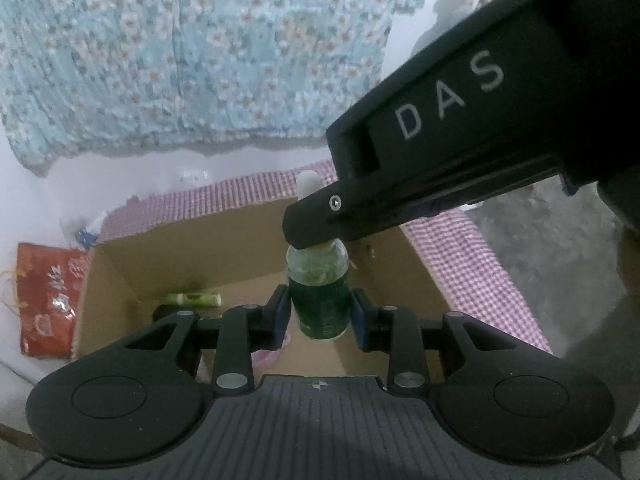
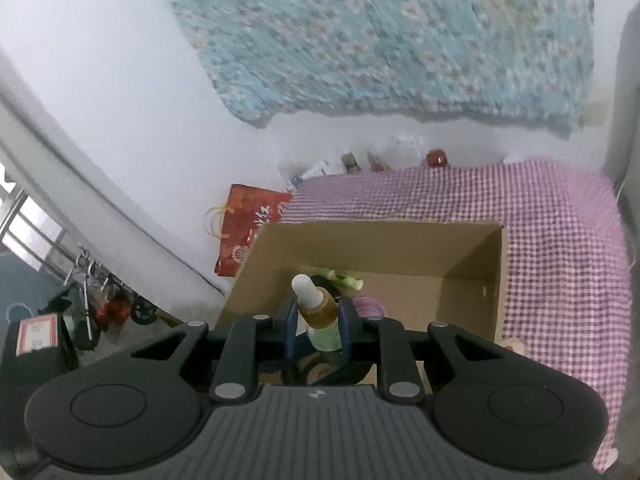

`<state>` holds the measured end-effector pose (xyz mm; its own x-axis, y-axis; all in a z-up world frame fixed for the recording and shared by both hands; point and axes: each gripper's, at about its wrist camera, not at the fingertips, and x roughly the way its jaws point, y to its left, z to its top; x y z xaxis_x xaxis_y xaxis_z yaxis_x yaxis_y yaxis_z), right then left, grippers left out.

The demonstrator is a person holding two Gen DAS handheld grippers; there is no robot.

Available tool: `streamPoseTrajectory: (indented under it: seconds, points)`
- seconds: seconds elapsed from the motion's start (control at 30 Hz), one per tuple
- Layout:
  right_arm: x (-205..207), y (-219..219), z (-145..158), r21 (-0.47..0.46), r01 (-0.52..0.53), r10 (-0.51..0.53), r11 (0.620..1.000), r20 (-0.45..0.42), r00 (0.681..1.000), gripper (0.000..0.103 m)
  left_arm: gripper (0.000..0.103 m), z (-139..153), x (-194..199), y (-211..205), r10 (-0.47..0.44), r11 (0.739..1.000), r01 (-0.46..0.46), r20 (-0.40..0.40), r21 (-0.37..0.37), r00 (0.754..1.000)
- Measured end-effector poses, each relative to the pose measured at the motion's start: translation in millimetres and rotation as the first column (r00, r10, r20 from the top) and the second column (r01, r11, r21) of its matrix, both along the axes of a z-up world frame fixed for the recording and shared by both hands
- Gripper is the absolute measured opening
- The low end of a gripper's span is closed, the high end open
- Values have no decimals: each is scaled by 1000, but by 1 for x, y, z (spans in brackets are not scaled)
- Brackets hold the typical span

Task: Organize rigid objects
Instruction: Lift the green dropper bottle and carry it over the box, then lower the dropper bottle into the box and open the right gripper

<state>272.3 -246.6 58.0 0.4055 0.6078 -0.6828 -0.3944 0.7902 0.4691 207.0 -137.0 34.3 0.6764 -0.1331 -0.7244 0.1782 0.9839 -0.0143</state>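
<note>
Left wrist view: left gripper [image 1: 320, 314] closed around the green-labelled bottle [image 1: 320, 300], blue pads pressed to its sides, bottle upright and suspended over the open cardboard box [image 1: 116, 264]. Neck of the bottle hidden behind the right gripper [image 1: 308, 228], reaching in from the upper right and bearing the letters DAS. Green tube [image 1: 194, 299] lying flat on the box floor, left of the bottle and well apart from the pads. Bare box floor to the right, up to the right wall. Red bag [image 1: 48, 300] outside the box's left wall; checked cloth [image 1: 472, 264] beyond the far and right edges. Right wrist view: right gripper [image 2: 319, 320] clamped narrowly on a dropper bottle [image 2: 318, 304], white bulb pointing up and away, amber glass between the blue pads. Box [image 2: 492, 280] beneath and ahead, green tube [image 2: 340, 276] just beyond the bulb, bare cardboard stretching right to the wall. Checked cloth [image 2: 560, 260] around the box, small jars [image 2: 436, 158] along the far wall.
</note>
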Motion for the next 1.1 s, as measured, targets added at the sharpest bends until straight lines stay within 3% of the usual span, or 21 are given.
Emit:
streamPoseTrajectory:
  seconds: [0.27,0.5,0.63,0.83,1.1]
  points:
    - [63,-2,-49,-19,3,-4,1000,-53,999,23,31,-30,56,-2,50,998,-54,-106,-43,993]
    - [84,4,-77,-86,-6,1,996,-66,998,23,33,-54,78,3,64,995,-78,-194,-66,979]
    - [88,13,-93,-129,-24,16,991,-65,998,14,33,-62,81,4,63,994,-80,-226,-69,972]
    - [87,21,-90,-158,-33,26,987,-49,998,14,37,-58,74,7,60,994,-79,-230,-74,971]
    - [74,-3,-60,-75,35,-37,997,-28,999,16,42,-29,43,14,60,994,-76,-184,-80,981]
